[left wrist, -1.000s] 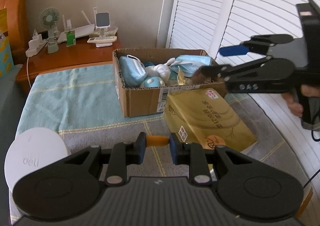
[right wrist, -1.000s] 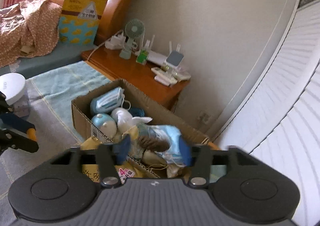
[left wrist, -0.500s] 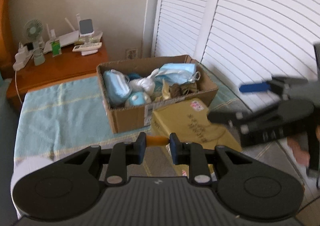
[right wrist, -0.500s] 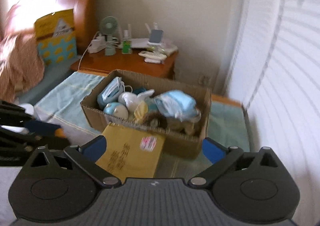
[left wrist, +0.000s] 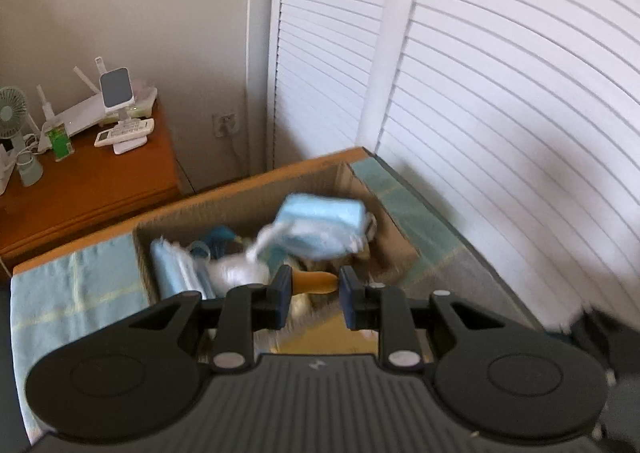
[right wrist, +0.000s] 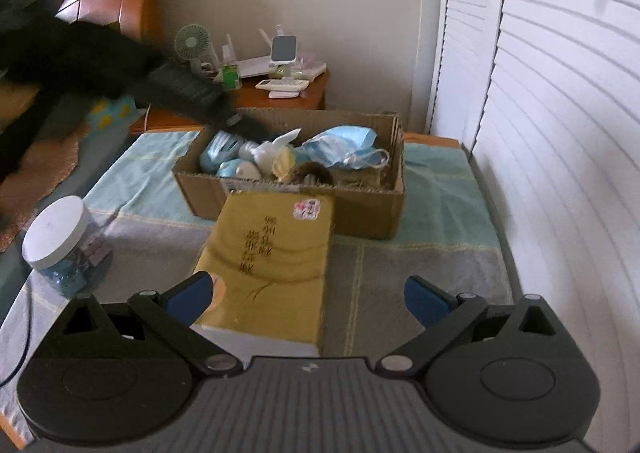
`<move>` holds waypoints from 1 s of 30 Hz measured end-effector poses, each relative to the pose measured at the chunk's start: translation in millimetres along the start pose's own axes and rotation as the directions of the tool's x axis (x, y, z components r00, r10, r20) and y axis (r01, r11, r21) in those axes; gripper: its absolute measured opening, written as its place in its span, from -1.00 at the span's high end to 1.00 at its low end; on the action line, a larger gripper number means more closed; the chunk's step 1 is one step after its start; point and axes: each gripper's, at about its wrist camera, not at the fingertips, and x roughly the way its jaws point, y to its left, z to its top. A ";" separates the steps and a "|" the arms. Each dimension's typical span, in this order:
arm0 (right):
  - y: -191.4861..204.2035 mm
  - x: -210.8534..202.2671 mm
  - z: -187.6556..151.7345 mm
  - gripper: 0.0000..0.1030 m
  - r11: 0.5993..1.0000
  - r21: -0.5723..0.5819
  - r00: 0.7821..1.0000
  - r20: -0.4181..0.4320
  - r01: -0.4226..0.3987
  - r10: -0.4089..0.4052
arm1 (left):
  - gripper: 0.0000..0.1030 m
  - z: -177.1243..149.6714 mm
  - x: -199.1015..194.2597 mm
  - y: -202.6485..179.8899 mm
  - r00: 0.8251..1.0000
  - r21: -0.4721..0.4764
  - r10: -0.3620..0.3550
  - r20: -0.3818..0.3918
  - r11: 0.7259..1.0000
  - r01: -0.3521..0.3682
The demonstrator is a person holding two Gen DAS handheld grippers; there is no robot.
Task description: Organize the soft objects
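Observation:
My left gripper (left wrist: 314,287) is shut on a small orange soft piece (left wrist: 320,280) and hangs over the open cardboard box (left wrist: 240,199). The box holds blue face-mask packs (left wrist: 320,227), a white soft toy (left wrist: 240,273) and other soft items, all blurred. In the right wrist view the same box (right wrist: 292,209) stands at the far middle of the cloth, and the left gripper is a dark blur (right wrist: 188,93) above its left end. My right gripper (right wrist: 308,293) stands wide open, empty, low over a yellow tissue pack (right wrist: 272,253).
A clear jar with a white lid (right wrist: 56,237) stands on the cloth at the left. Behind the box, a wooden nightstand (right wrist: 288,93) carries a fan, a router and a phone stand. White louvred doors (right wrist: 560,133) run close along the right edge.
My left gripper carried the orange piece forward and up, from in front of the box to above it. The right gripper opened wide, rolled level and drew back from the box to the tissue pack.

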 end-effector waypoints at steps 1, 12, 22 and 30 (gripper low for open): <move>0.0 -0.3 -0.2 -1.00 1.000 -0.003 1.000 -0.002 0.004 -0.004 | 0.54 6.0 5.8 1.8 1.000 -0.002 0.011 -0.003 1.000 -0.011; -8.8 1.2 0.8 -1.00 1.000 0.022 1.000 0.001 0.016 -0.016 | -0.71 28.1 30.7 25.4 0.984 -0.084 0.168 0.054 0.983 -0.163; -8.0 -11.3 0.8 -1.00 0.996 0.080 0.999 0.004 0.046 -0.046 | -0.97 -19.7 -35.8 5.6 0.978 -0.078 0.165 0.130 0.985 -0.156; -7.1 -26.2 -6.1 -1.00 0.984 0.153 0.995 -0.019 0.096 -0.094 | -0.97 -88.4 -83.9 -13.0 0.964 -0.133 0.231 0.133 0.968 -0.214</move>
